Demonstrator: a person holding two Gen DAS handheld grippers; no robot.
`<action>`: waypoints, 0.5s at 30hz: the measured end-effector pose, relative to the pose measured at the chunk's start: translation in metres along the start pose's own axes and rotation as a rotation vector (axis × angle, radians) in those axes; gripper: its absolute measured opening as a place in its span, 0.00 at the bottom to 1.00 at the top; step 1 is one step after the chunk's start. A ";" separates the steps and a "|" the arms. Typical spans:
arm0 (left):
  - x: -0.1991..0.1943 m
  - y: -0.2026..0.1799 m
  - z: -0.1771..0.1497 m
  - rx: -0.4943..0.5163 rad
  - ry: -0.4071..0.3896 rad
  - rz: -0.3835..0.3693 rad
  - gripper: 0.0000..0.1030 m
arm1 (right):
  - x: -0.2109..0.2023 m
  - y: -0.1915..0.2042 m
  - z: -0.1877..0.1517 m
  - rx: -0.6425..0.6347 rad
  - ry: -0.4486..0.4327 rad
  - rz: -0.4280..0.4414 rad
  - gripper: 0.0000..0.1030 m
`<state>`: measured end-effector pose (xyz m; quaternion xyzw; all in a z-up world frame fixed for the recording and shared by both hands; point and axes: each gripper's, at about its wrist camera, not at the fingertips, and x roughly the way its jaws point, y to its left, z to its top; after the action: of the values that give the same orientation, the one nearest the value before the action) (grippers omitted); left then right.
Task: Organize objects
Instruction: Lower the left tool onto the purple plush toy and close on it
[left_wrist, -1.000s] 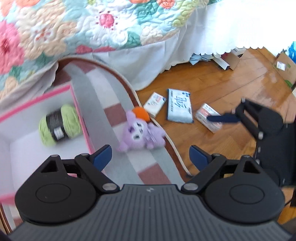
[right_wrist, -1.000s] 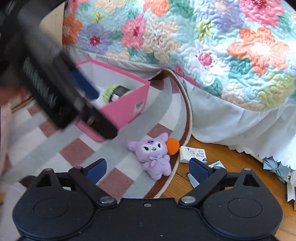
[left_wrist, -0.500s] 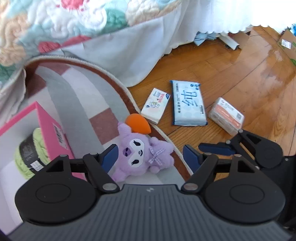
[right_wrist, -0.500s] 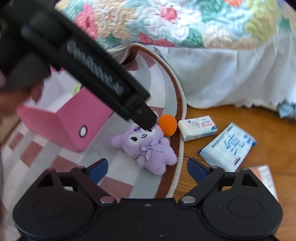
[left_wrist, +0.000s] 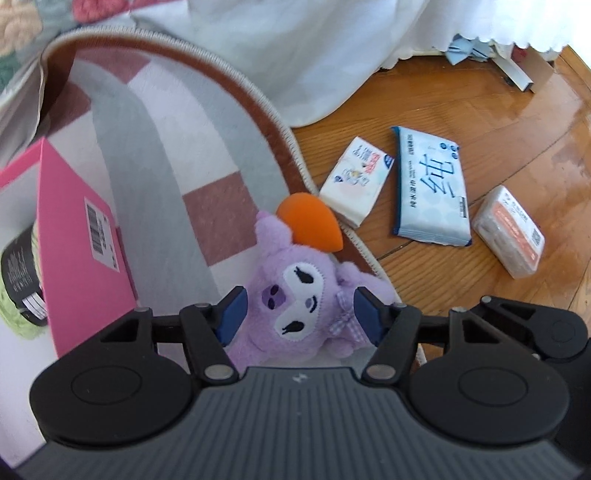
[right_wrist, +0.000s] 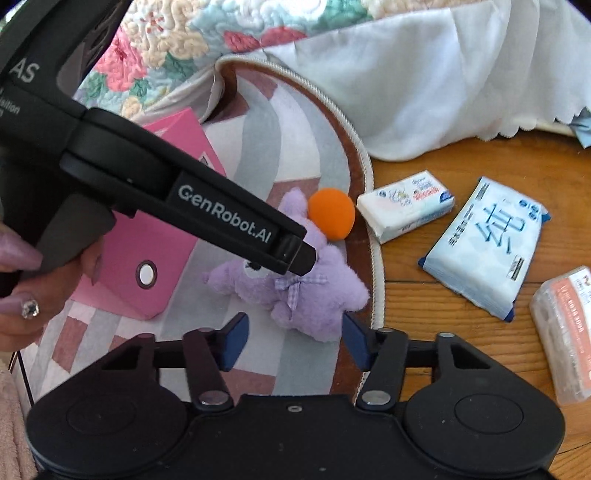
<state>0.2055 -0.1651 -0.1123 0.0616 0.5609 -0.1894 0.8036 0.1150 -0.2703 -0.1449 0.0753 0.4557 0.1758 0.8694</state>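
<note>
Both claws have dropped closer since a second ago. Left gripper closing around plush toy, pads not yet pressing. Right gripper closing, empty; toy on rug, pink box at nine o'clock.

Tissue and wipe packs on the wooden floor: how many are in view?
3. A small white tissue pack lies against the rug's edge, a blue-and-white wipes pack beside it, and a clear orange-labelled pack farthest from the rug. Others may be hidden under the bed skirt.
</note>
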 end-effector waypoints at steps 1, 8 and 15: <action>0.002 0.001 -0.001 -0.015 0.003 -0.008 0.61 | 0.002 -0.001 -0.001 0.001 0.001 -0.010 0.54; 0.002 0.003 -0.008 -0.064 -0.021 -0.017 0.56 | 0.007 -0.005 -0.007 -0.021 -0.004 -0.027 0.36; -0.007 0.011 -0.015 -0.125 0.009 -0.102 0.38 | -0.006 -0.017 -0.008 -0.024 -0.007 -0.012 0.33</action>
<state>0.1939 -0.1489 -0.1123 -0.0166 0.5776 -0.1945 0.7926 0.1091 -0.2891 -0.1500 0.0627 0.4507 0.1758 0.8729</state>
